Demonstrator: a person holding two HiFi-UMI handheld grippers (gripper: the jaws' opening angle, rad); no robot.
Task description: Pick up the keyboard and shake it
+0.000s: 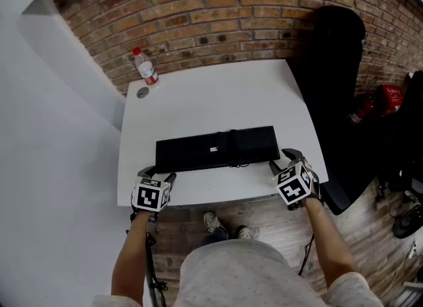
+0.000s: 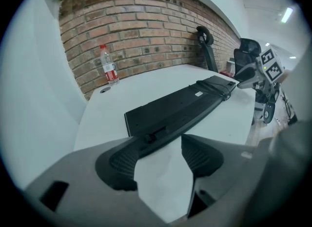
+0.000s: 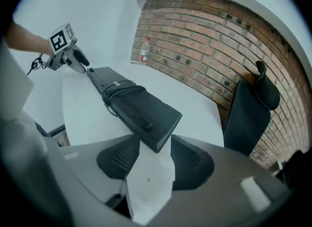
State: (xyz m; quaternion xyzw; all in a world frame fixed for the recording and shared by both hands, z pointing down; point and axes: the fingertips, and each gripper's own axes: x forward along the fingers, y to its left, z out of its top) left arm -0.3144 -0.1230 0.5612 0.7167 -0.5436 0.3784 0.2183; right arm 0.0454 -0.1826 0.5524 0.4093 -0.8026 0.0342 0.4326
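A black keyboard (image 1: 215, 148) lies upside down along the near edge of the white table (image 1: 218, 94), with its cable (image 3: 119, 92) wound round its middle. My left gripper (image 1: 158, 172) is at the keyboard's left end. In the left gripper view both pads (image 2: 122, 160) touch the near corner of the keyboard (image 2: 180, 106), and that end looks slightly raised. My right gripper (image 1: 283, 159) is at the right end. In the right gripper view the corner of the keyboard (image 3: 131, 104) sits wedged between the pads (image 3: 117, 157).
A clear water bottle (image 1: 146, 68) with a red cap stands at the table's far left corner, beside a round grey cable port (image 1: 142, 92). A black office chair (image 1: 330, 68) stands right of the table. A brick wall runs behind. The person's feet show under the near edge.
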